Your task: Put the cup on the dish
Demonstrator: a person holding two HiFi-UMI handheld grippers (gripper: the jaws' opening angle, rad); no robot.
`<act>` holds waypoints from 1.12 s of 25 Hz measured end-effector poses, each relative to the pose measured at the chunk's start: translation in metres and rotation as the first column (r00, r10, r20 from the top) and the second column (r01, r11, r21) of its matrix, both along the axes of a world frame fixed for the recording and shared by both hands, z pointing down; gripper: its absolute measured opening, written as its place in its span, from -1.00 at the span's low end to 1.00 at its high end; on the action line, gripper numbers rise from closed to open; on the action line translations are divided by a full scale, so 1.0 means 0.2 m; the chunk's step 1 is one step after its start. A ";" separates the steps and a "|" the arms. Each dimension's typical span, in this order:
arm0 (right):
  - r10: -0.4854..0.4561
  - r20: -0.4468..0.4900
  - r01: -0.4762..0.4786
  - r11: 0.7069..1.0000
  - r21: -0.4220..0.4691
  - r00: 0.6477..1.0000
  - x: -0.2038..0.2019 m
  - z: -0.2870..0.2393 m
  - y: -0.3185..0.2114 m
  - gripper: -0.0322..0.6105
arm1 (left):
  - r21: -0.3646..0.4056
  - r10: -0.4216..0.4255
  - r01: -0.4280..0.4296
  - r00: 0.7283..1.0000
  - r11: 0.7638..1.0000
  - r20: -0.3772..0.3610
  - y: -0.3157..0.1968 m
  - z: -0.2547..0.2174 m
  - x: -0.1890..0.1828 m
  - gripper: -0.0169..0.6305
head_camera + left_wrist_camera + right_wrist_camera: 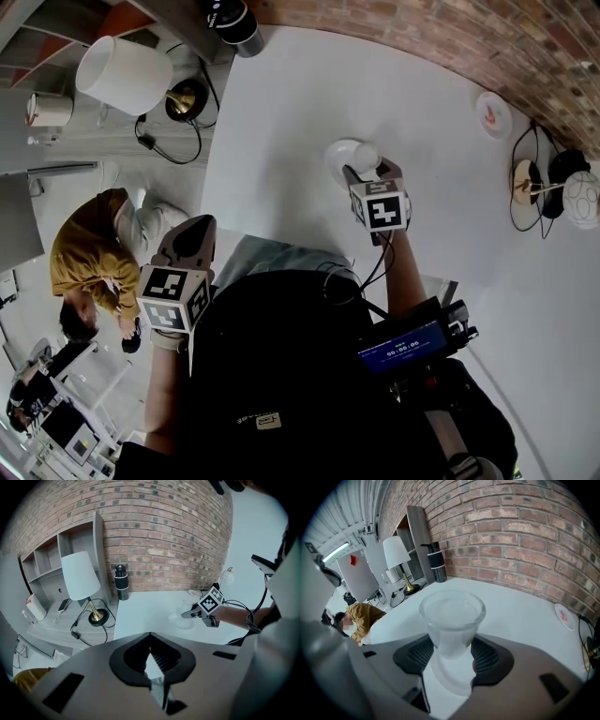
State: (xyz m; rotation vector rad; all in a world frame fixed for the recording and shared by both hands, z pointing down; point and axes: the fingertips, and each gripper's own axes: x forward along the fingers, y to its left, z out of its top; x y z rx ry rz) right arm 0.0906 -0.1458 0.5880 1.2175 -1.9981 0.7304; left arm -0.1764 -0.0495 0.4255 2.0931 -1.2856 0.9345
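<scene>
White bench [300,103], brick wall [525,541] behind. Right gripper view: right gripper [450,656] jaws clamp clear cup [451,616], upright, over white dish [337,161]; contact unclear. Head view hides most of cup behind marker cube [380,208] and alone shows blue screen [403,349], digits unreadable. Left gripper [150,634] jaws closed, empty, 8 o'clock off bench. Small plate [492,113] at 1 o'clock, red print illegible.

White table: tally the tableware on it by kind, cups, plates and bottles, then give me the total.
cup: 1
plates: 2, the dish and a small patterned plate
bottle: 1
Total: 4
</scene>
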 end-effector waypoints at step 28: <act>-0.040 -0.056 0.035 0.995 -0.094 0.998 -0.09 0.29 -0.08 -0.12 | -0.061 -0.031 0.031 0.999 0.998 0.008 -0.13 0.09 -0.09 -0.93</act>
